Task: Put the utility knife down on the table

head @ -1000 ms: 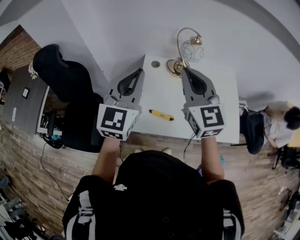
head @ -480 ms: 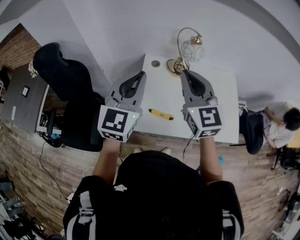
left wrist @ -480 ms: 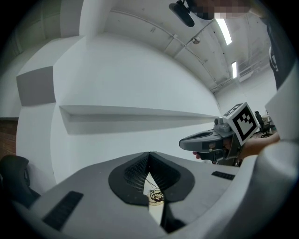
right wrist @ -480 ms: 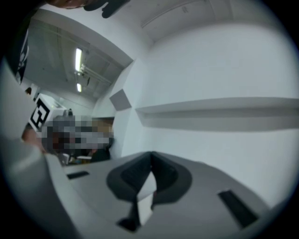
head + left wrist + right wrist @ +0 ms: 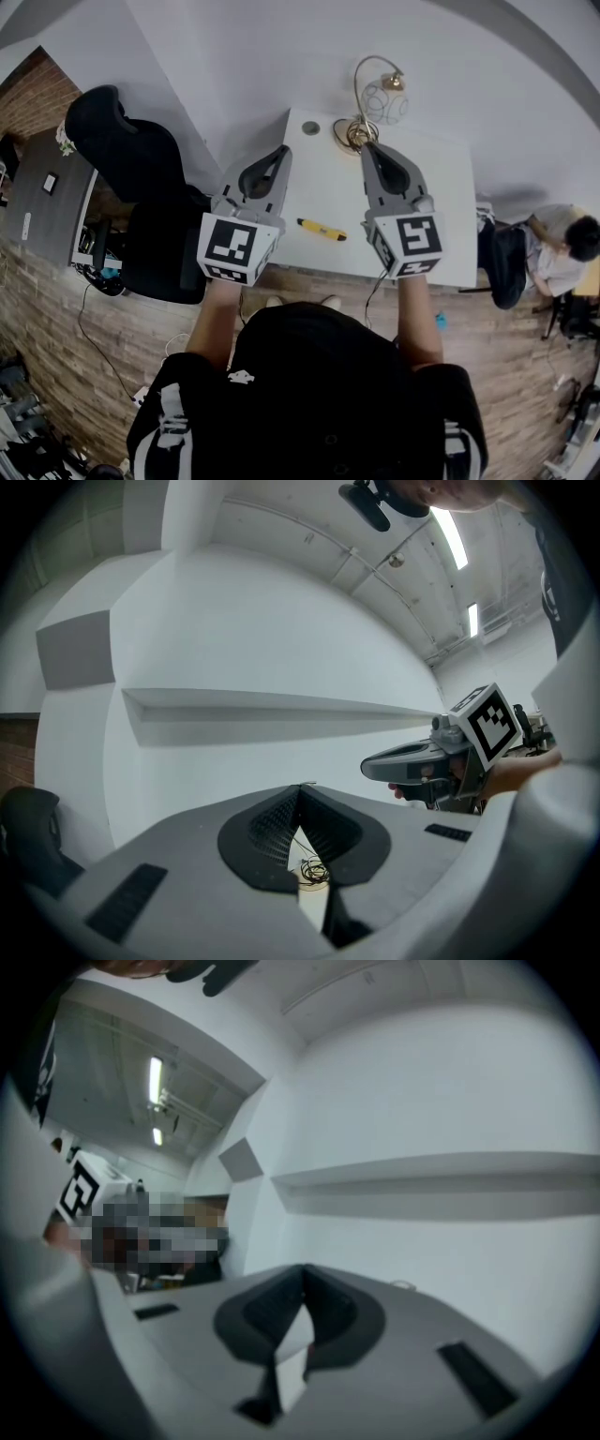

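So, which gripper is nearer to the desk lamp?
Right. The right gripper has its tips just beside the desk lamp; the left gripper is over the left edge of the table, well apart from the lamp.

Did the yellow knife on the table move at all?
No. The utility knife lies in the same spot on the white table, just as far from the lamp base as before.

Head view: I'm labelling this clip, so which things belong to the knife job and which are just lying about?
Job: utility knife, white table, left gripper, right gripper.
Lying about: desk lamp, black office chair, person at right.
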Demonstrator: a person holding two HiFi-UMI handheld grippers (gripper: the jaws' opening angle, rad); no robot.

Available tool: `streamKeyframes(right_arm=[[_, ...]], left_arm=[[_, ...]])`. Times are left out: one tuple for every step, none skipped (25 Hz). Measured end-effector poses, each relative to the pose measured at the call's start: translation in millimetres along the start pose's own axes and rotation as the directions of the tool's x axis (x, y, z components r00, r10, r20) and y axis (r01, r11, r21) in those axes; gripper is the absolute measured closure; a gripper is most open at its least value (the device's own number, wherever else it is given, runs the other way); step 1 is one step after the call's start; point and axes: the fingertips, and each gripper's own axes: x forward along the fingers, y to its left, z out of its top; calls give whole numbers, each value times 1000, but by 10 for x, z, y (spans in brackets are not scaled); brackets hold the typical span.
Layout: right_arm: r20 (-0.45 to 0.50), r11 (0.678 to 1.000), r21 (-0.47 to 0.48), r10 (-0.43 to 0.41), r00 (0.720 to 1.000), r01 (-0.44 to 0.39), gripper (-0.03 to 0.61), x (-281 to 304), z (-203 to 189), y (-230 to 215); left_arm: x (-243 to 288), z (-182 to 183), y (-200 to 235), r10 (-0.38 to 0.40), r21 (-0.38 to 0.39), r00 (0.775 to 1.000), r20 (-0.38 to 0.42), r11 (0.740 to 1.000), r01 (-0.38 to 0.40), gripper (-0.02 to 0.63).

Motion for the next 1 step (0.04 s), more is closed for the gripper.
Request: streamKeyframes(right_arm=[[8,1000,-1,4,1000,-4,545,3,-5,3]], left_arm=[[-2,-6,1,0,-2,1000,-2,1000,0,595]])
